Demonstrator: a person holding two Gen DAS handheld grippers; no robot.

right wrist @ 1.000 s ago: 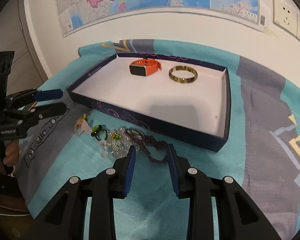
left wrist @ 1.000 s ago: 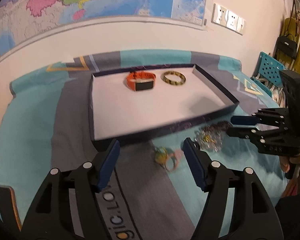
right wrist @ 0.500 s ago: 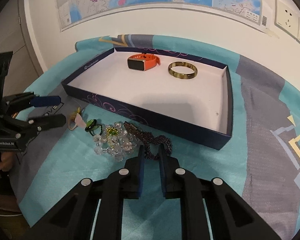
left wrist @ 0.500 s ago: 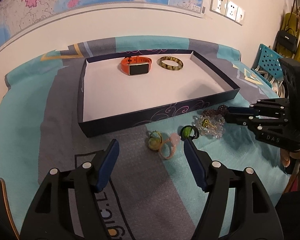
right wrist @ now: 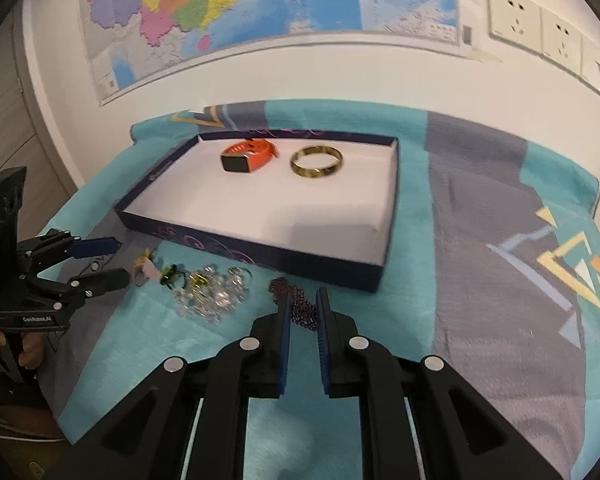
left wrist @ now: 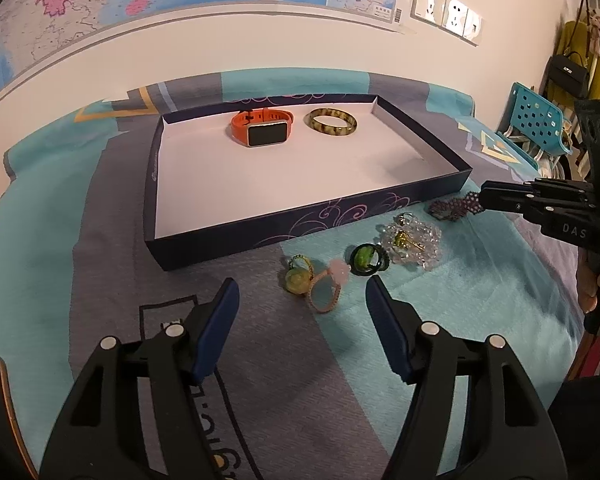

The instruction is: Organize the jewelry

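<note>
A dark blue tray with a white floor holds an orange watch and a gold-green bangle. In front of it lie a dark purple chain bracelet, a clear bead bracelet, a green ring, and a pink ring with a yellow-green bead. My right gripper is shut on the chain bracelet. My left gripper is open and empty, hovering just short of the pink ring.
A teal and grey cloth covers the table. A white wall with a map and sockets stands behind. A teal basket and hanging bags are at the far right.
My right gripper has closed its jaws onto the dark chain bracelet and lifted back slightly. My left gripper has pulled back and stayed open.
</note>
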